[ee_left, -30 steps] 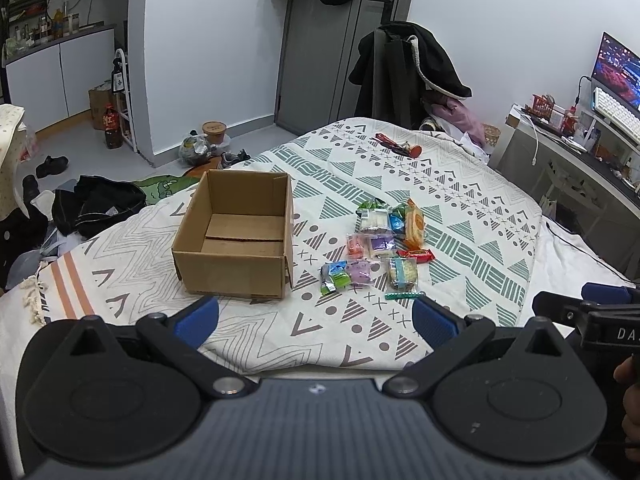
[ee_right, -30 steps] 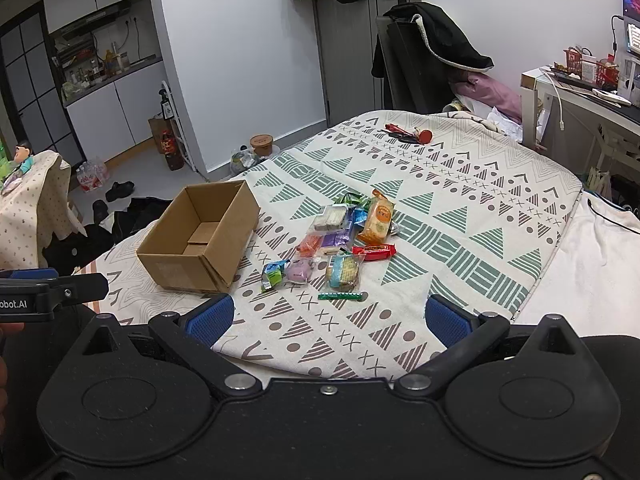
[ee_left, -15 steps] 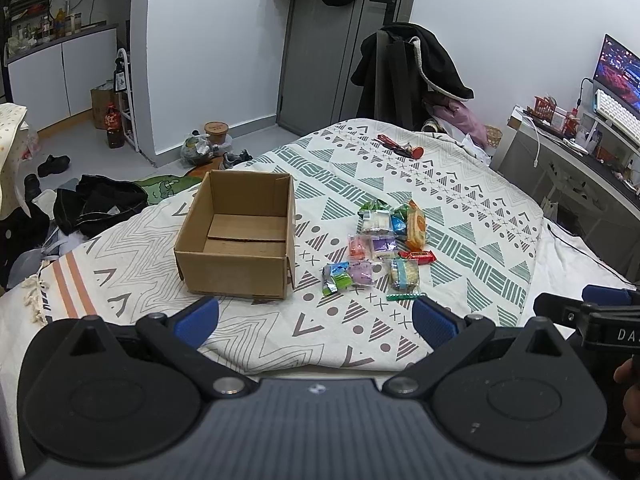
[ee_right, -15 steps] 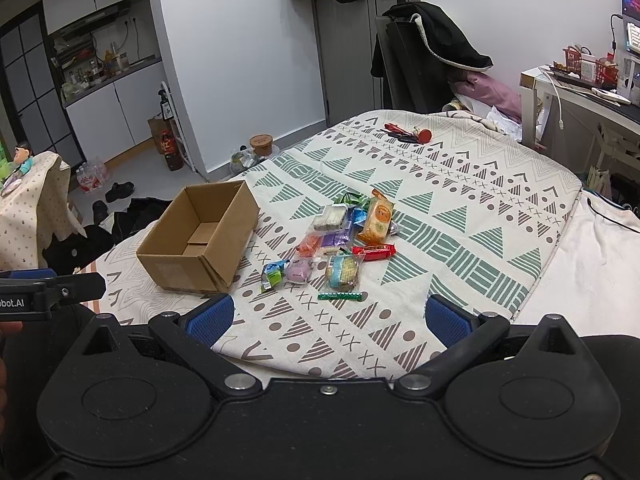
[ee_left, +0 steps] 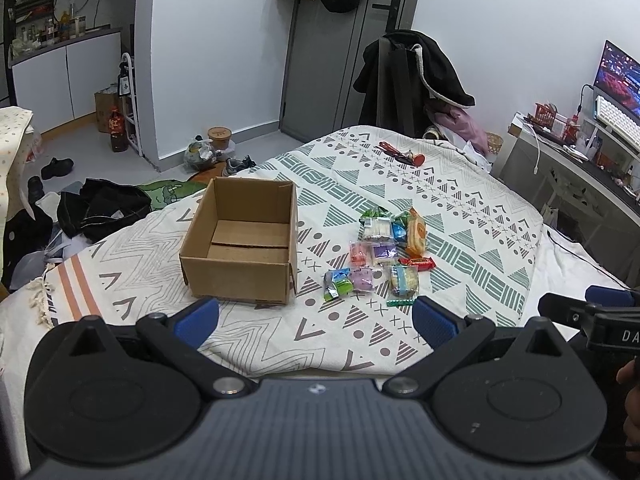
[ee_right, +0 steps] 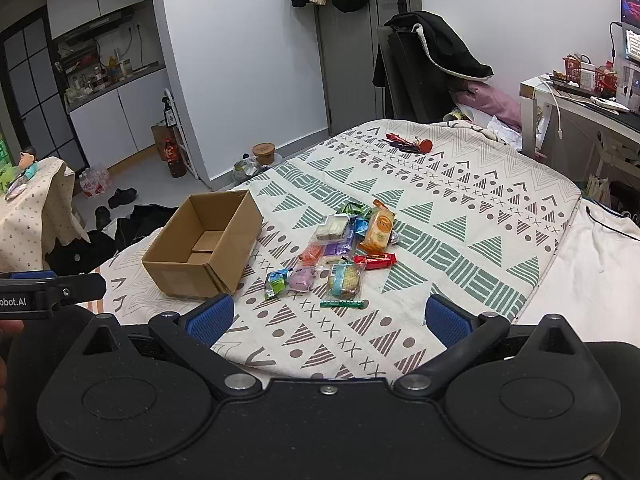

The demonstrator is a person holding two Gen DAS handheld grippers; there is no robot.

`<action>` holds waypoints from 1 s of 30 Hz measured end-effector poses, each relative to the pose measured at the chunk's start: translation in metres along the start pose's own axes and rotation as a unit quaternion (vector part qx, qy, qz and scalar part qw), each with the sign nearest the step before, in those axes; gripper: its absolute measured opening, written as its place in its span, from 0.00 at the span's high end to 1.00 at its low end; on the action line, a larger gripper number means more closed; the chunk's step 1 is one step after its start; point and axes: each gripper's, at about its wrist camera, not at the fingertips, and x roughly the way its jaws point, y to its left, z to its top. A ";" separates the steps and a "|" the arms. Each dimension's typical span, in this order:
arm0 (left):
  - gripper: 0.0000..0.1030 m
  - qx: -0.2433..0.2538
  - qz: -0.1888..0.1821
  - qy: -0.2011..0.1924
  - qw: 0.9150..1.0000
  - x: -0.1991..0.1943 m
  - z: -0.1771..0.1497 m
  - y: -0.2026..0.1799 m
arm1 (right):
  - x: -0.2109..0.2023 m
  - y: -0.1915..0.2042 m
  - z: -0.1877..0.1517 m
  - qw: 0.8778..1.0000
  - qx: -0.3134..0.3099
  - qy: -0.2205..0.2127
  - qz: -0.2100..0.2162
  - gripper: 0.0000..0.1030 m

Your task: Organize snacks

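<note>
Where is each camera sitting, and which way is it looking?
Left wrist: sits on the left gripper, facing the bed; its open blue fingers show, right gripper at the edge.
Right wrist: sits on the right gripper, facing the bed; left gripper at the edge.
Both share the cardboard box and snacks.

One box (ee_left: 240, 248), roughly eleven snack packets (ee_left: 380, 254).

Patterned bed (ee_left: 460, 216) is carrying an open cardboard box (ee_left: 244, 252); snack packets (ee_left: 380, 252) are lying at its 3 o'clock.
</note>
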 end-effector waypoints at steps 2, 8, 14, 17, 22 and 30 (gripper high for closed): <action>0.01 0.001 0.000 -0.001 1.000 0.000 0.000 0.000 | 0.000 0.000 0.000 1.000 -0.001 0.000 0.001 0.00; 0.01 -0.001 -0.001 0.002 1.000 0.001 -0.001 0.001 | 0.009 0.000 0.001 1.000 0.000 0.009 0.003 0.00; 0.01 -0.006 -0.001 0.010 1.000 0.015 0.004 0.002 | 0.027 -0.003 0.003 1.000 0.004 0.023 0.003 0.00; 0.01 -0.009 0.002 0.017 1.000 0.028 0.008 0.004 | 0.038 -0.005 0.004 0.999 0.009 0.032 0.002 0.00; 0.01 -0.012 0.001 0.030 0.999 0.050 0.012 0.005 | 0.055 -0.012 0.008 0.999 0.017 0.046 0.005 0.00; 0.01 -0.014 -0.006 0.052 0.999 0.087 0.018 0.003 | 0.085 -0.021 0.018 0.998 0.023 0.064 0.014 0.00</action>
